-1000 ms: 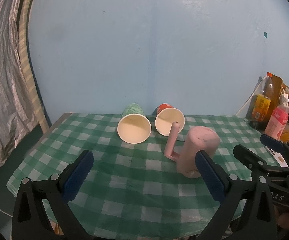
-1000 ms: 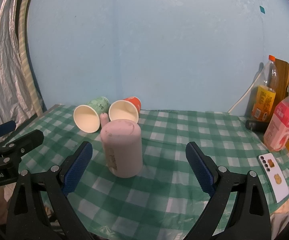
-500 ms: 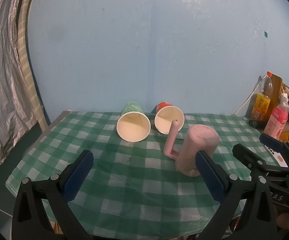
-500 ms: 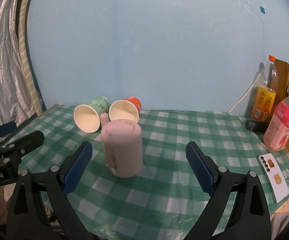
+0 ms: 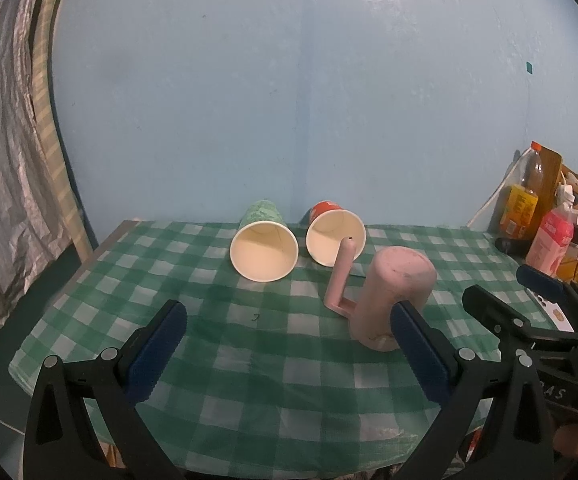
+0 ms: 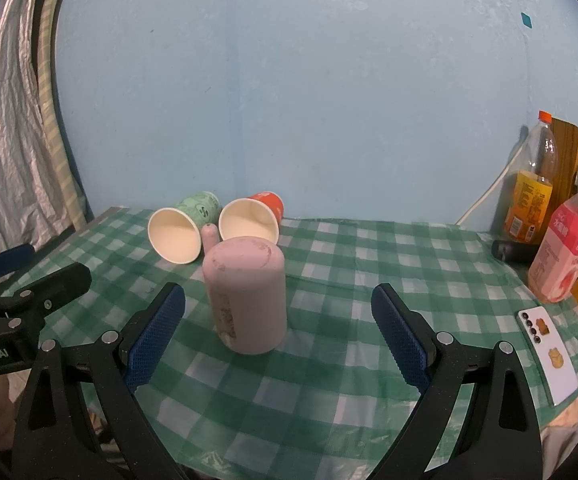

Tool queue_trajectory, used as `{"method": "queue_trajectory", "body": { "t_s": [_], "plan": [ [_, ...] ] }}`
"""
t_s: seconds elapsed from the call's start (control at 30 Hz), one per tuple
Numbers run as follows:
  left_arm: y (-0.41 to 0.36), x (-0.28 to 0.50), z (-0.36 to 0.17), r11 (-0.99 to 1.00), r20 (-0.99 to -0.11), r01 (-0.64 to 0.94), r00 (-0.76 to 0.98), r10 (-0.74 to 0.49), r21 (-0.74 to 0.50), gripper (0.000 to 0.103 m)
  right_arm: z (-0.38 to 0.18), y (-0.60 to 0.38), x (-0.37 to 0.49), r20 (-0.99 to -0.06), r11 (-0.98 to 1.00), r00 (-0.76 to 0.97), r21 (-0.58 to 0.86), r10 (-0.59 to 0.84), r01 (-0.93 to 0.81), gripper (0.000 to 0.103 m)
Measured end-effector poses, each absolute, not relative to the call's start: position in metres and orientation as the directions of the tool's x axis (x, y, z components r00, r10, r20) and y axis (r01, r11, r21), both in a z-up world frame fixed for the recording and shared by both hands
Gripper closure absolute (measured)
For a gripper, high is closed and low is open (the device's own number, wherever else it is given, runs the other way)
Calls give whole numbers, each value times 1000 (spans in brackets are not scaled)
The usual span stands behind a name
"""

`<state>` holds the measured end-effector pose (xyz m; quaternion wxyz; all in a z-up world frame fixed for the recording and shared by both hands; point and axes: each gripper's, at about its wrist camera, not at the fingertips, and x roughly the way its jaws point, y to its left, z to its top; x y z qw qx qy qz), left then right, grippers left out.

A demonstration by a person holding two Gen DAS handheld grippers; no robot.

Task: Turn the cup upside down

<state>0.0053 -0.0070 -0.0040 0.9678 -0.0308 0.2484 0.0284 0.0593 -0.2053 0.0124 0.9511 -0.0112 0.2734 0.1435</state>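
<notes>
My left gripper has drawn back a little from the pink cup, which stands upside down on the checked tablecloth, untouched. My right gripper has barely moved. Both gape wide, holding nothing. Far behind lie a green paper cup and a red paper cup.

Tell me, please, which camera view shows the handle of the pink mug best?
The left wrist view: the handle stands out fully beside the upside-down pink mug. In the right wrist view the mug hides it; only its tip shows.

Dim, bluish cast; soft shadows; strong fisheye warp, dark corners.
</notes>
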Motion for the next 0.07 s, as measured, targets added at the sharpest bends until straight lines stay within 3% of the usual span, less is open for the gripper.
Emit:
{"method": "queue_trajectory", "body": {
  "t_s": [0.07],
  "plan": [
    [-8, 5, -4, 997, -482, -69, 875, 39, -46, 0, 12, -205, 60, -522, 959, 810, 56, 266, -279, 10]
  ]
}}
